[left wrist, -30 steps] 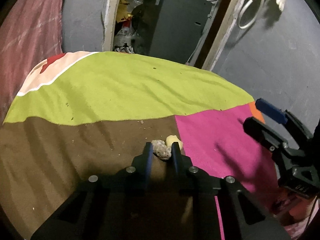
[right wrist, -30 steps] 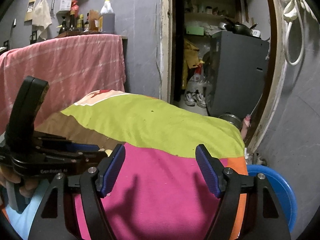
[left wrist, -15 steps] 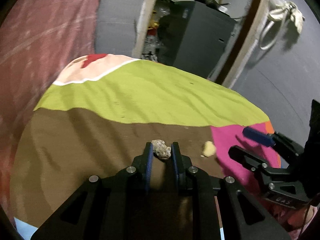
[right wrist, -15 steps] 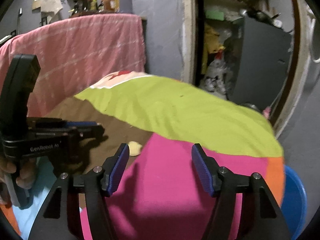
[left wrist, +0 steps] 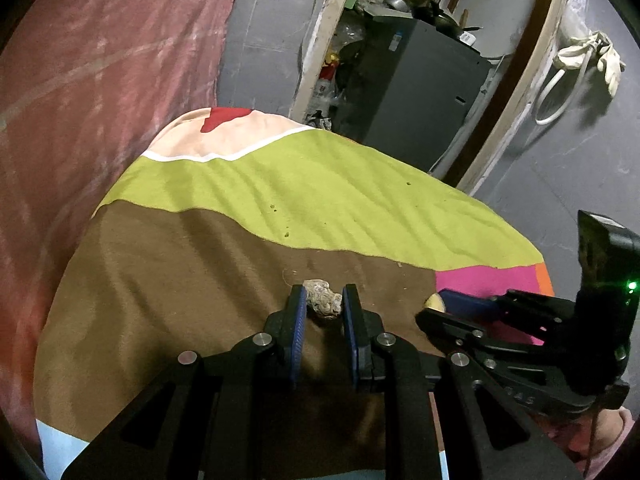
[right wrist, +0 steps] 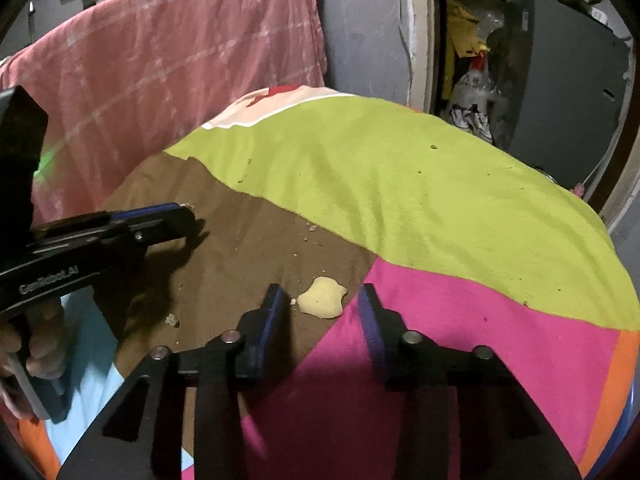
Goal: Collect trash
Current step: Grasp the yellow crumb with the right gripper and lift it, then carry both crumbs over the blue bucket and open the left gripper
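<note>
Left wrist view shows a crumpled grey-brown scrap of trash (left wrist: pixel 322 305) pinched between the blue-padded fingers (left wrist: pixel 298 316) of the left gripper (left wrist: pixel 322 300), which is closed on it above the brown patch of a patchwork blanket (left wrist: pixel 200 280). Right wrist view shows a second piece, a pale yellow lump (right wrist: pixel 322 297), lying on the brown patch at the seam with the pink one, just ahead of the right gripper (right wrist: pixel 322 300), whose fingers (right wrist: pixel 272 312) stand spread apart with the lump at their tips and touching neither. Small crumbs (right wrist: pixel 172 320) dot the brown cloth nearby.

The blanket covers a rounded surface in lime green, brown, pink, orange, peach and light blue panels; what lies under it cannot be told. A pink striped cloth (right wrist: pixel 160 60) hangs behind it against a grey wall. Beyond a doorway (left wrist: pixel 320 60) stands a dark grey cabinet (left wrist: pixel 412 92) amid clutter that is too dim to sort out. A white cord and rag (left wrist: pixel 584 60) hang on the wall to the right.

From the left wrist view the lump is mostly hidden behind the right gripper. A blue rim (right wrist: pixel 630 420) peeks from the blanket's right edge, cut off by the frame.
</note>
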Demonstrator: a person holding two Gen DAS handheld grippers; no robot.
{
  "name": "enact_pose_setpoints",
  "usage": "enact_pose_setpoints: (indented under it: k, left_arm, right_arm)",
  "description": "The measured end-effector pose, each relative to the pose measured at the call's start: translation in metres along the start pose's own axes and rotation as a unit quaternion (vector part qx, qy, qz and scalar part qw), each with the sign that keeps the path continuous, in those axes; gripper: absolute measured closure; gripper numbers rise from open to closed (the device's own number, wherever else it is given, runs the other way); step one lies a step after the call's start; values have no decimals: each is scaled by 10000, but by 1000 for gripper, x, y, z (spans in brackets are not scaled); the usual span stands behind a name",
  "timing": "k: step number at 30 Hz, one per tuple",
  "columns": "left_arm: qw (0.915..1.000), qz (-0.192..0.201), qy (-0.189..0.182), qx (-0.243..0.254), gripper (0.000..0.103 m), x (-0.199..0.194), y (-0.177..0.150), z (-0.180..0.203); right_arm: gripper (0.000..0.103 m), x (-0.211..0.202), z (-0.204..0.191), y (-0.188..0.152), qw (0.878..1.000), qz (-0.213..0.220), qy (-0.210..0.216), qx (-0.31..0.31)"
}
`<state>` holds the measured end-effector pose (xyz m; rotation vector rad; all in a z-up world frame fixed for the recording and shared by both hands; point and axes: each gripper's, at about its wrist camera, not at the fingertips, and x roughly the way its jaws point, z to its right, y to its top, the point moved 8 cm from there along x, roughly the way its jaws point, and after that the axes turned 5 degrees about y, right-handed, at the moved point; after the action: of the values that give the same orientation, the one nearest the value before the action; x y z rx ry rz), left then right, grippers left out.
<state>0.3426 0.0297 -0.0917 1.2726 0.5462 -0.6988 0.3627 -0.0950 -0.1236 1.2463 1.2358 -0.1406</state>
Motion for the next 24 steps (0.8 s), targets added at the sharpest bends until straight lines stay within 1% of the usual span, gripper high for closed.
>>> enact_pose_setpoints:
  k: [4, 7, 9, 12, 14, 18, 22, 24]
  left_arm:
    - [10000, 45, -38, 14, 88, -5, 0, 4]
    - [9998, 163, -107, 48, 88, -13, 1, 12]
    - [9993, 321, -133, 128, 88, -21, 2, 21]
    - [9975, 625, -202, 265, 88, -35, 3, 39]
    - [9955, 840, -251, 350, 88, -43, 3, 53]
    - [9899, 1278, -388, 469, 88, -61, 7, 83]
    - [9810, 1772, -580, 531, 88, -85, 16, 117]
    - [9755, 2018, -654, 578, 88, -97, 21, 133]
  right_arm:
    - [81, -1, -2, -1, 9999, 3, -64, -79]
    - [82, -10, 0, -3, 9997, 213, -66, -25]
    - [82, -23, 1, -6, 9988, 483, -106, 27]
    - [82, -50, 4, -6, 9947, 1002, -204, 126]
    - [82, -78, 7, -5, 9885, 1454, -401, 115]
    - [82, -132, 13, -2, 9727, 2172, -815, 56]
    - [82, -183, 15, -4, 9545, 2726, -1204, -88]
    - [82, -208, 14, -6, 9430, 3002, -1427, -159]
